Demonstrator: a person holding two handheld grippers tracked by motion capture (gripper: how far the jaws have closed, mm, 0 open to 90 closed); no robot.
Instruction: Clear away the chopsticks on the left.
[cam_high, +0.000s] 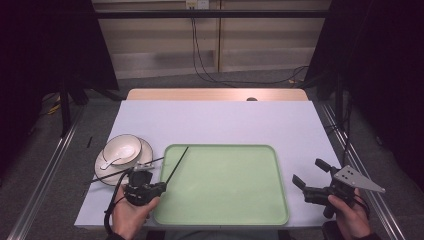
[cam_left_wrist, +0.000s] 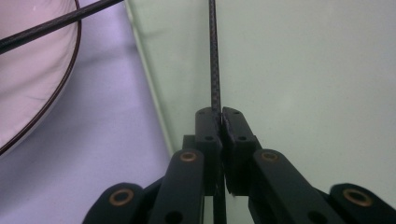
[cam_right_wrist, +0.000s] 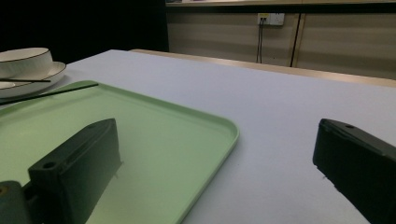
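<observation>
The left tool (cam_high: 150, 186) is sitting at the near left corner of the green tray (cam_high: 225, 200), held from below by the person's left hand (cam_high: 129, 215). Its jaws are pressing together on a thin black chopstick (cam_high: 177, 164), which is running straight out ahead of the tool and slanting over the tray's left part toward the far edge. In the left gripper view the tool (cam_left_wrist: 220, 122) is showing the chopstick (cam_left_wrist: 214, 51) pinched between the two pads, with the tray's pale floor (cam_left_wrist: 303, 70) lying ahead and to one side of it, and the lavender tabletop (cam_left_wrist: 102, 130) on the other side.

Just beyond and to the outer side of the left tool, a white bowl (cam_high: 121, 149) with a white spoon (cam_high: 114, 161) inside is standing on a white plate (cam_high: 145, 150). A second black chopstick (cam_high: 120, 171) is lying across the plate's near edge, close in front of the tool; in the left gripper view this chopstick (cam_left_wrist: 56, 24) is crossing above the plate's dark-lined rim (cam_left_wrist: 70, 70).

The right tool (cam_high: 310, 176) is hovering over the tabletop (cam_high: 215, 122) off the tray's right edge, gripped by the right hand (cam_high: 350, 215). Its jaws are standing wide apart with nothing between them. In the right gripper view the tool (cam_right_wrist: 219, 172) is pointing across the tray's near corner (cam_right_wrist: 187, 135), with the bowl (cam_right_wrist: 25, 60) well ahead of it.
</observation>
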